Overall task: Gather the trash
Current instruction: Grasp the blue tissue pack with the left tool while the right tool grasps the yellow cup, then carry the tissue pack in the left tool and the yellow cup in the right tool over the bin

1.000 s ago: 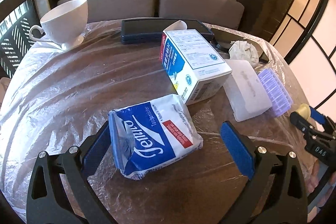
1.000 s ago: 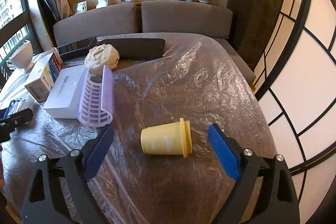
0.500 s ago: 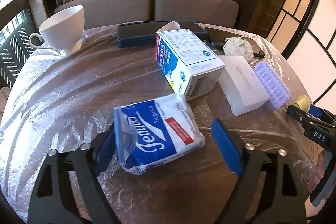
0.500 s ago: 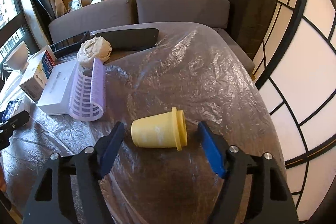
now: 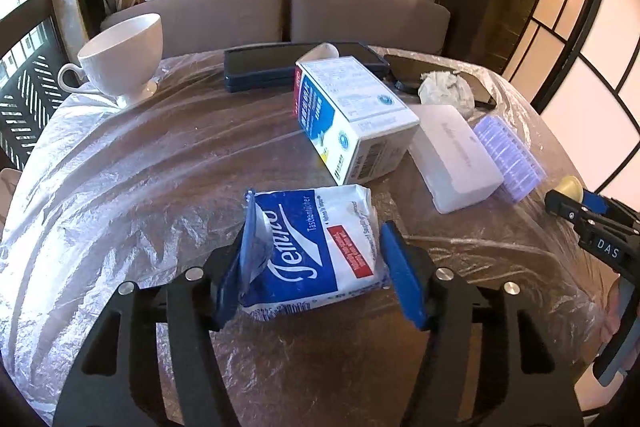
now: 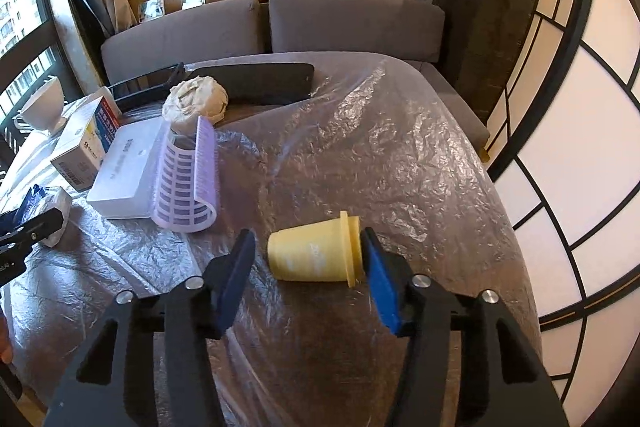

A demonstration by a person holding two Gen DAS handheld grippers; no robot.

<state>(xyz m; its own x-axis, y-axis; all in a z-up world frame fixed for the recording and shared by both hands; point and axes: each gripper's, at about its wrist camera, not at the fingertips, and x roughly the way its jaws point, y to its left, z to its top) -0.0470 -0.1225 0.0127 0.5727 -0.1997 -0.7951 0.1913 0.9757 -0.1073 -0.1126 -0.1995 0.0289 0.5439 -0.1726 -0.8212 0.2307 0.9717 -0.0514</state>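
Observation:
A blue and white Tempo tissue pack (image 5: 316, 247) lies on the plastic-covered table. My left gripper (image 5: 316, 267) has closed around it, both blue pads touching its sides. A yellow cup (image 6: 316, 255) lies on its side on the table. My right gripper (image 6: 308, 259) straddles it: the right pad touches the cup's rim, the left pad stands a little off its base. A crumpled paper ball (image 6: 196, 103) lies further back, also seen in the left wrist view (image 5: 444, 87). The right gripper shows at the right edge of the left wrist view (image 5: 588, 215).
A blue and white carton (image 5: 352, 119), a white plastic box (image 5: 456, 155) and a lilac slotted roll (image 6: 188, 179) lie mid-table. A white cup on a saucer (image 5: 124, 55) stands far left. A dark flat case (image 5: 280, 67) and a phone (image 6: 256, 83) lie at the back.
Both grippers have narrowed. The left closed onto the tissue pack, lifting its flap. The right moved forward around the yellow cup and closed almost onto it.

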